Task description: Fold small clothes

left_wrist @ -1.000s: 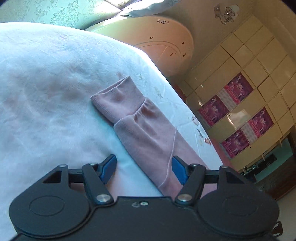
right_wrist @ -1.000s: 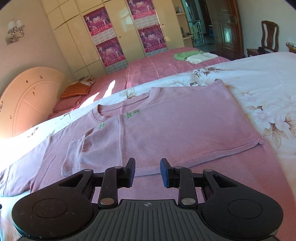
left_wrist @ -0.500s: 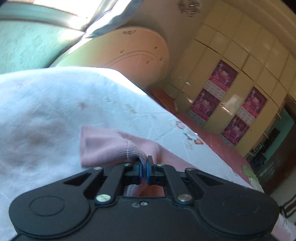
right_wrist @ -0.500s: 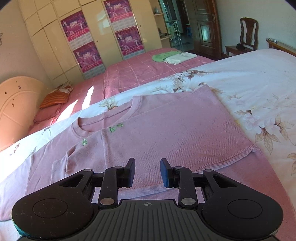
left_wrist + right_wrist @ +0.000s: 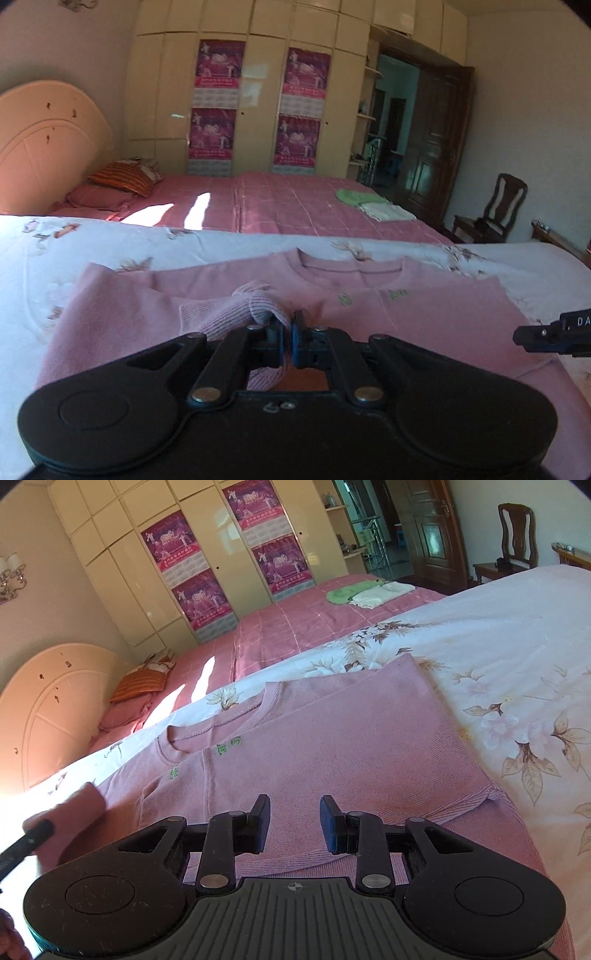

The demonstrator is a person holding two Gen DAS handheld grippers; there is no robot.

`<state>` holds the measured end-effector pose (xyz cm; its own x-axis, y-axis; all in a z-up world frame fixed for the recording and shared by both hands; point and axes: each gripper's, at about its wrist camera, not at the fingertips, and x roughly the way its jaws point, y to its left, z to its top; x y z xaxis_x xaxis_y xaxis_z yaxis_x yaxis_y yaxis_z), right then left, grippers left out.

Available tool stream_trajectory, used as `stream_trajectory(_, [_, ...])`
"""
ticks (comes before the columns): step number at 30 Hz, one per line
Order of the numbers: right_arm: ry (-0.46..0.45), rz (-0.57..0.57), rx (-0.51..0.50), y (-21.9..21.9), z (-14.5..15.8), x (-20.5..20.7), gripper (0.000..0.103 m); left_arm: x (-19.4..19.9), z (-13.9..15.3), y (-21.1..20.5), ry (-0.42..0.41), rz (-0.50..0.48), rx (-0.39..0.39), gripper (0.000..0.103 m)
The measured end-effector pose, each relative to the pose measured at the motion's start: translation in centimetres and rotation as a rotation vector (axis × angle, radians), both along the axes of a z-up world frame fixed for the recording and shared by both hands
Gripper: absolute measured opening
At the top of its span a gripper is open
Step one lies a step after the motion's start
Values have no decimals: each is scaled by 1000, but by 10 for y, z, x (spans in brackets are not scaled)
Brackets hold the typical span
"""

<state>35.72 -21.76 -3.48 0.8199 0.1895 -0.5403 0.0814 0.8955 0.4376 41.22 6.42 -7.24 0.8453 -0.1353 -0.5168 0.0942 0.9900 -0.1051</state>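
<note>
One sleeve cuff is pinched in our left gripper over the pink shirt on the bed; we should lay it flat across the chest. Our right gripper hovers part-open, holding nothing.

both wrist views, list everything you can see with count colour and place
sweater: one, pink, spread flat on the near bed, right side already folded in
sleeve cuff: one, pink ribbed, pinched and lifted over the sweater's left side
near bed cover: one, white with flowers, under the sweater
far bed: one, pink checked cover, behind the near bed
pillows: orange striped on pink, head of far bed
folded clothes: two, green and white, on far bed
headboard: one, cream, left
wardrobe: one, cream, four purple posters, back wall
chair: one, dark wood, far right by the door
left tool: shut on the sleeve cuff
right tool: open, empty, over the sweater's hem
</note>
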Motion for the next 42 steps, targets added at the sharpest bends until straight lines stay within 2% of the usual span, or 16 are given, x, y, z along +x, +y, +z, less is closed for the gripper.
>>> stream_trajectory(3, [2, 10, 27, -12, 1, -1, 30, 13, -21, -37, 47, -53, 35, 5])
stream_trajectory(4, [5, 17, 40, -15, 1, 0, 30, 17, -26, -48, 62, -69, 41, 17])
stream_trajectory(5, [15, 25, 44, -17, 1, 1, 43, 18, -35, -53, 73, -86, 50, 44])
stream_trajectory(6, [22, 33, 38, -18, 1, 2, 82, 15, -38, -63, 69, -106, 60, 57])
stream_trajectory(7, [0, 44, 35, -17, 1, 1, 91, 13, -42, -70, 53, -120, 72, 73])
stream_trajectory(10, [-33, 82, 4, -12, 5, 1, 91, -11, -38, -75, 14, -127, 103, 72])
stream_trajectory(12, [-49, 108, 19, -9, 6, 4, 80, -29, -31, -55, -6, -115, 61, 71])
stream_trajectory(20, [-113, 322, -58, 60, 5, 11, 78, -106, -23, 59, -7, 188, 46, 71])
stream_trajectory(24, [-190, 456, -250, 119, 1, 5, 78, -105, -35, 107, 97, 302, 9, 69])
stream_trajectory(27, [-255, 552, -469, 167, -6, 3, 61, -100, -44, 129, 158, 318, -13, 69])
stream_trajectory(33, [-329, 715, -832, 237, -38, 7, 60, -104, -47, 134, 140, 318, -22, 69])
stream_trajectory(34, [-329, 723, -877, 245, -44, 10, 57, -104, -48, 134, 135, 317, -28, 69])
stream_trajectory(35, [-319, 725, -905, 248, -50, 15, 41, -106, -47, 136, 132, 317, -38, 69])
stream_trajectory(36, [-306, 714, -914, 250, -53, 18, 24, -106, -47, 138, 132, 318, -46, 69])
stream_trajectory(38, [-285, 659, -873, 243, -52, 27, 12, -105, -46, 134, 127, 320, -50, 69])
stream_trajectory(42, [-258, 498, -691, 206, -32, 36, 7, -105, -46, 134, 123, 322, -49, 69])
